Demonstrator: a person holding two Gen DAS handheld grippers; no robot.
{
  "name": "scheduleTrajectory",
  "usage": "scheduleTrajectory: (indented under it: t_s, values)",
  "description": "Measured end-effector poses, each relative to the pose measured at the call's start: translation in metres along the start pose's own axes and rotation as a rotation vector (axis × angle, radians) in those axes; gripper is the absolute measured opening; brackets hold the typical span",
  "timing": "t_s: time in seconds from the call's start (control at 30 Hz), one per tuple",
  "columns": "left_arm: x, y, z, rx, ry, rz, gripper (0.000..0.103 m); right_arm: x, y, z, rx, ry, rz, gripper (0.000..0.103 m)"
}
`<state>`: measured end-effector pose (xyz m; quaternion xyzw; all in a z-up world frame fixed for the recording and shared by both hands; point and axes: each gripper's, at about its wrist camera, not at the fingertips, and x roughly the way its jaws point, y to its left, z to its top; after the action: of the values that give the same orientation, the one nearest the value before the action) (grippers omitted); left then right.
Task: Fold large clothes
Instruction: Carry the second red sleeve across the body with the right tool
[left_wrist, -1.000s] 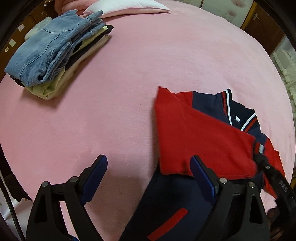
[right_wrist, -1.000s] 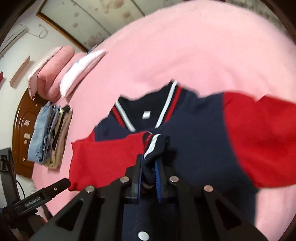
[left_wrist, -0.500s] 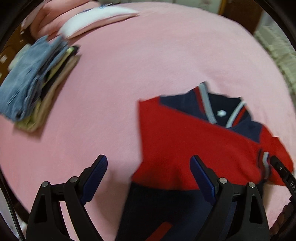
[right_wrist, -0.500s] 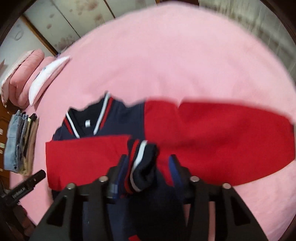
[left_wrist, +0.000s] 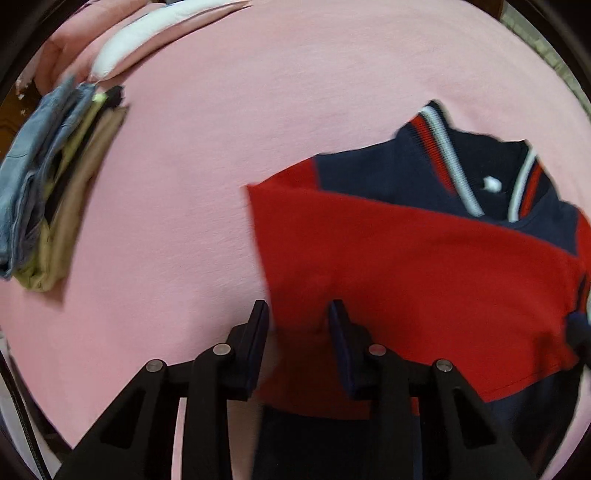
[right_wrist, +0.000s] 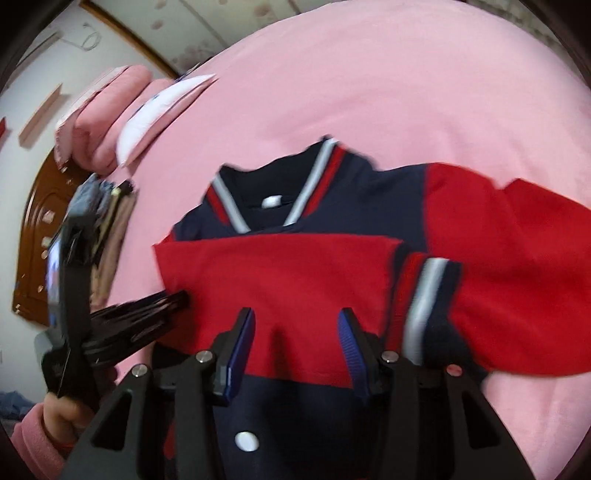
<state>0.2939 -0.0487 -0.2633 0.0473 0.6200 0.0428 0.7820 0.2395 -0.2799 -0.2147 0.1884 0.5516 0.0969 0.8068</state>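
The red and navy varsity jacket (left_wrist: 424, 258) is lying front-up on the pink bed (left_wrist: 221, 147), toward the right of the left wrist view, with its striped collar (left_wrist: 439, 147) pointing away from the camera and one red sleeve (left_wrist: 369, 266) lying folded across the navy chest. At the far left of that view, a stack of folded clothes (left_wrist: 48, 192) topped by blue jeans is sitting well apart from the jacket, and a white pillow (left_wrist: 147, 40) is resting beyond it at the head of the bed. The left tool (left_wrist: 297, 325) is sitting partly closed, its blue pads straddling the near left edge of the folded sleeve, with a gap showing between the pads, so it is not clamping the cloth. In the right wrist view, the person's left hand (right_wrist: 61, 413), in a pink cuff, is holding that left tool at the jacket's left edge. The right tool (right_wrist: 295, 328) is standing released, its pads apart over the red sleeve and gripping nothing. Just right of it, the striped cuff (right_wrist: 424, 295) of the folded sleeve is lying loose on the jacket, beside the other red sleeve (right_wrist: 517, 288), which is stretching out to the right across the bed.
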Motion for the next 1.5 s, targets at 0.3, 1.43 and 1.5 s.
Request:
scheduleTrajectory:
  t_s: [0.3, 1.43, 1.5]
  values:
    - [0.004, 0.016, 0.000, -0.084, 0.011, -0.035, 0.038, -0.027, -0.055, -0.006, 0.004, -0.064, -0.270, 0.043]
    - [-0.029, 0.011, -0.019, 0.147, -0.009, -0.202, 0.045, -0.082, -0.084, -0.087, 0.543, -0.279, -0.187, 0.005]
    - [-0.041, 0.005, -0.026, 0.147, -0.021, -0.230, 0.066, -0.089, -0.102, -0.100, 0.630, -0.298, -0.170, 0.007]
